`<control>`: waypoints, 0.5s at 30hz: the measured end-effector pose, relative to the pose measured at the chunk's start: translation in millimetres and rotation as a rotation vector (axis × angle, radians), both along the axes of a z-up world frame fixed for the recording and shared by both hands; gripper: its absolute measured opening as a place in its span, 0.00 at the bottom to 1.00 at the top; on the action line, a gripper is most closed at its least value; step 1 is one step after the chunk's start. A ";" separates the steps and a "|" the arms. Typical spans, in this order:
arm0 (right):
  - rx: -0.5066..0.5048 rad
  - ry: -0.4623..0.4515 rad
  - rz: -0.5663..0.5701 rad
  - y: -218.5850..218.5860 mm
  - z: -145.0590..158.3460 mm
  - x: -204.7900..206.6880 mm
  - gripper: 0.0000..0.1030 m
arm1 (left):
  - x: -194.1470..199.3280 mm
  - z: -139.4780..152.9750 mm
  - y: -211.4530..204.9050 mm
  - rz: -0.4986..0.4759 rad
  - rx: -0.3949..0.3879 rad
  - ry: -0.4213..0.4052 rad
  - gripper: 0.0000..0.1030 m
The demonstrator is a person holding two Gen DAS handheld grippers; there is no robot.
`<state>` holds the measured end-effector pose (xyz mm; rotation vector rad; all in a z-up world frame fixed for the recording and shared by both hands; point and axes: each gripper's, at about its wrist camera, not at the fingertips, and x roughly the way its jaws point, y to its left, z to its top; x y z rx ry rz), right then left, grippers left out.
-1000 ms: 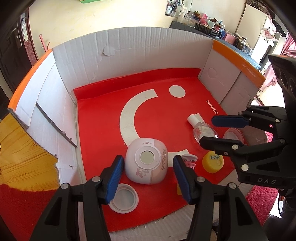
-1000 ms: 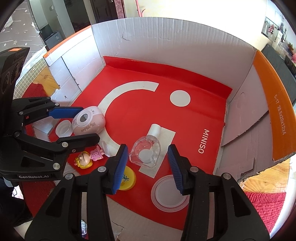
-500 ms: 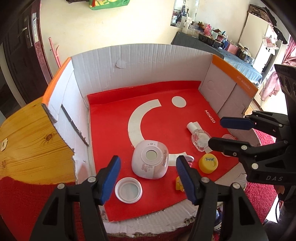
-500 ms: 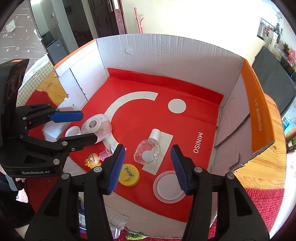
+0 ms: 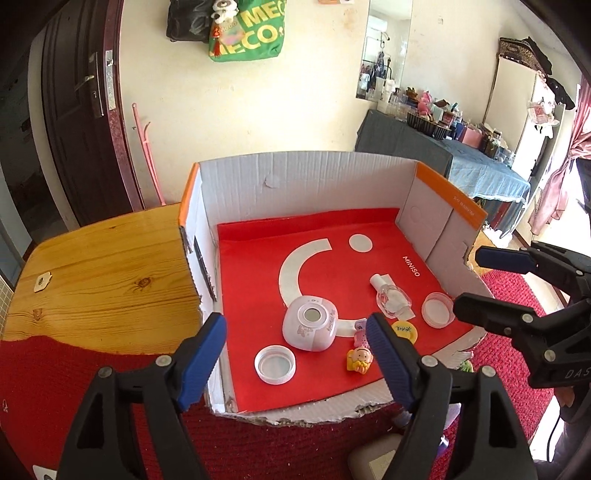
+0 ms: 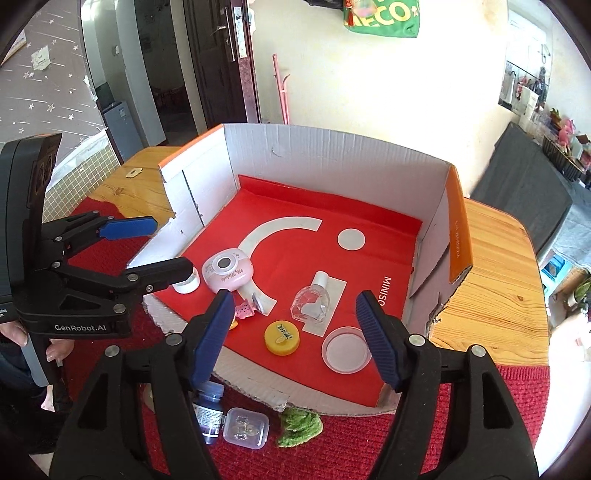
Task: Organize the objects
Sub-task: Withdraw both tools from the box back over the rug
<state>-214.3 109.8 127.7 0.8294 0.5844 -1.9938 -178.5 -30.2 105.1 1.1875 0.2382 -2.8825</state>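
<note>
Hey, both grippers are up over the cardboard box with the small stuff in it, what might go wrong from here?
The clear bottle lies on its side, so it may roll or slip from a pinch. The yellow cap and clear lid sit close beside it; open jaws could knock them. The box's torn front edge is low, so nudged items might slide out.

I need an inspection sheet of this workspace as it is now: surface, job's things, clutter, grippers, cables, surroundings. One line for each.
Surface: wooden table partly under a red knitted cloth; open cardboard box with red liner on it.
Job's things: in the box, pink rounded device, clear glass bottle, yellow cap, two white lids, small figurine.
Clutter: on the cloth before the box, dark small bottle, clear plastic case, green knitted piece.
Grippers: left gripper and right gripper open, jaws just widened, nothing between them.
Cables: nothing seen.
Surroundings: dark door, green bag on wall.
</note>
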 end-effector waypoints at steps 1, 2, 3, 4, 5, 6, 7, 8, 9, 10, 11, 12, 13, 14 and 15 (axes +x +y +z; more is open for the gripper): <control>-0.011 0.007 -0.002 3.2 3.0 3.3 0.72 | 4.1 1.7 0.3 0.008 -0.001 0.011 0.80; -0.020 0.015 -0.003 5.6 5.3 5.7 0.73 | 7.8 3.4 0.5 0.016 -0.005 0.021 0.81; -0.028 0.023 -0.005 8.7 7.5 9.2 0.73 | 12.1 4.8 1.1 0.025 -0.011 0.033 0.82; -0.036 0.030 -0.008 12.2 9.5 12.8 0.73 | 16.9 6.2 2.1 0.031 -0.018 0.047 0.83; -0.044 0.037 -0.012 15.6 10.6 16.3 0.74 | 22.1 7.6 2.6 0.038 -0.023 0.059 0.85; -0.051 0.042 -0.017 18.8 11.2 19.6 0.75 | 27.5 8.6 3.3 0.046 -0.027 0.071 0.86; -0.060 0.049 -0.023 22.8 11.2 22.9 0.76 | 32.5 9.3 4.3 0.056 -0.029 0.083 0.88; -0.067 0.056 -0.027 26.5 11.1 26.8 0.77 | 38.5 9.6 5.6 0.064 -0.028 0.093 0.89; -0.074 0.061 -0.029 30.2 10.3 30.7 0.77 | 43.5 9.9 6.9 0.067 -0.024 0.100 0.89; -0.081 0.064 -0.032 34.5 9.0 33.5 0.77 | 47.7 9.8 8.3 0.068 -0.019 0.106 0.90; -0.088 0.067 -0.038 38.7 8.2 37.2 0.77 | 51.8 9.0 10.1 0.071 -0.014 0.111 0.93; -0.098 0.073 -0.044 44.4 7.8 41.2 0.78 | 56.0 8.0 12.2 0.077 -0.012 0.116 0.93; -0.106 0.079 -0.050 49.1 6.7 45.4 0.79 | 59.7 6.9 14.3 0.080 -0.011 0.122 0.93; -0.114 0.087 -0.054 53.2 5.2 49.3 0.81 | 62.8 5.3 16.8 0.080 -0.007 0.128 0.93; -0.121 0.095 -0.060 57.2 3.2 52.8 0.81 | 65.3 2.9 19.2 0.082 -0.002 0.129 0.93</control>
